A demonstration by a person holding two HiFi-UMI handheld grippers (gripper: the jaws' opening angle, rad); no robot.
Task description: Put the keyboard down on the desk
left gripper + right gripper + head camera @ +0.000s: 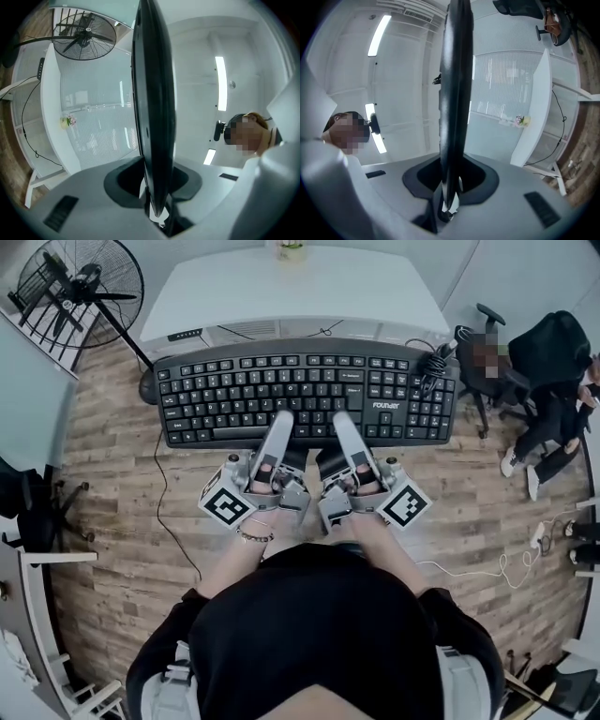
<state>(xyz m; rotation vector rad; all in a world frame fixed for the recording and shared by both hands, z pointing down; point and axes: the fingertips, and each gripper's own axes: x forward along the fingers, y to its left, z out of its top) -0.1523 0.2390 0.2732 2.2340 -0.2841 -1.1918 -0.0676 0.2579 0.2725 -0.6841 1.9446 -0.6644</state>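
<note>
A black full-size keyboard (pixel 300 395) hangs level in the air in front of the white desk (pixel 281 296), its keys facing up. My left gripper (pixel 279 423) is shut on the keyboard's near edge left of centre. Just right of centre, my right gripper (pixel 339 423) is shut on the same edge. In the left gripper view the keyboard (pixel 152 117) shows edge-on as a dark blade running up from the left gripper (pixel 157 206). The right gripper view gives the same edge-on sight of the keyboard (pixel 454 93) rising from the right gripper (pixel 450 201). Its coiled cable (pixel 436 362) lies bunched at the right end.
A standing fan (pixel 80 287) is at the far left beside the desk. A small potted plant (pixel 291 249) sits at the desk's far edge. An office chair (pixel 553 352) with dark clothing stands at the right. A power strip (pixel 539 535) and cables lie on the wooden floor.
</note>
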